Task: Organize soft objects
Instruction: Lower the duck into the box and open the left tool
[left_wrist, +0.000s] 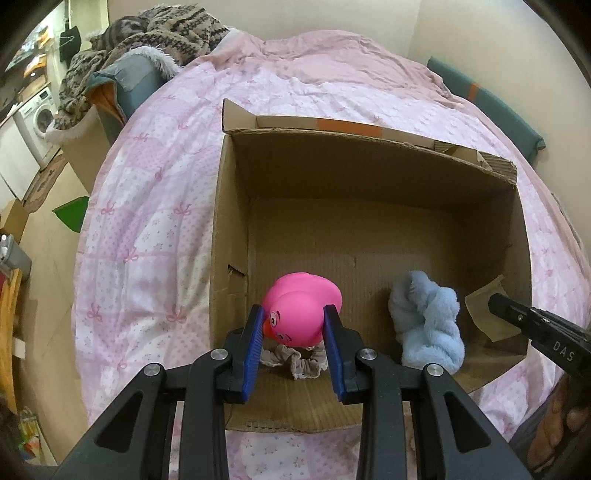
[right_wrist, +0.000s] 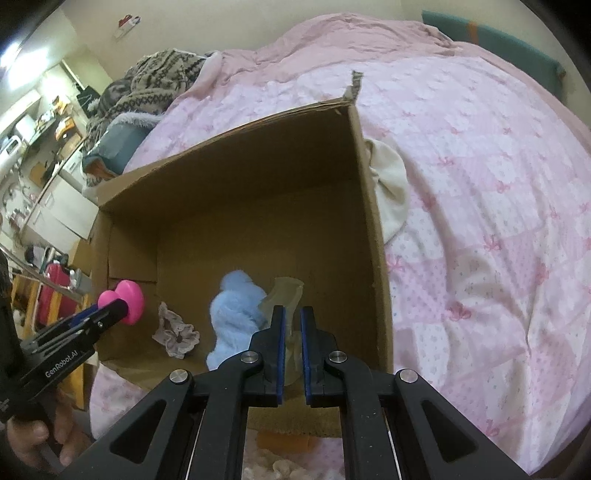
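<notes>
Blue-padded fingers of the left gripper (left_wrist: 294, 315) clamp a pink rubber duck (left_wrist: 301, 308) inside an open cardboard box (left_wrist: 369, 155) on a pink quilted bed (left_wrist: 155, 206). One blue fluffy cloth (left_wrist: 428, 325) and one beige scrunchie (left_wrist: 295, 360) lie on the box floor. The right gripper (right_wrist: 292, 317), jaws narrowly apart, grips nothing discernible. A cream cloth (right_wrist: 388, 184) is half hidden behind the box wall; a washing machine (left_wrist: 40, 118) stands beyond.

Soft indoor light, fisheye-warped edges

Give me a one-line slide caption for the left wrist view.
Left gripper holds a pink rubber duck over a cardboard box.
</notes>
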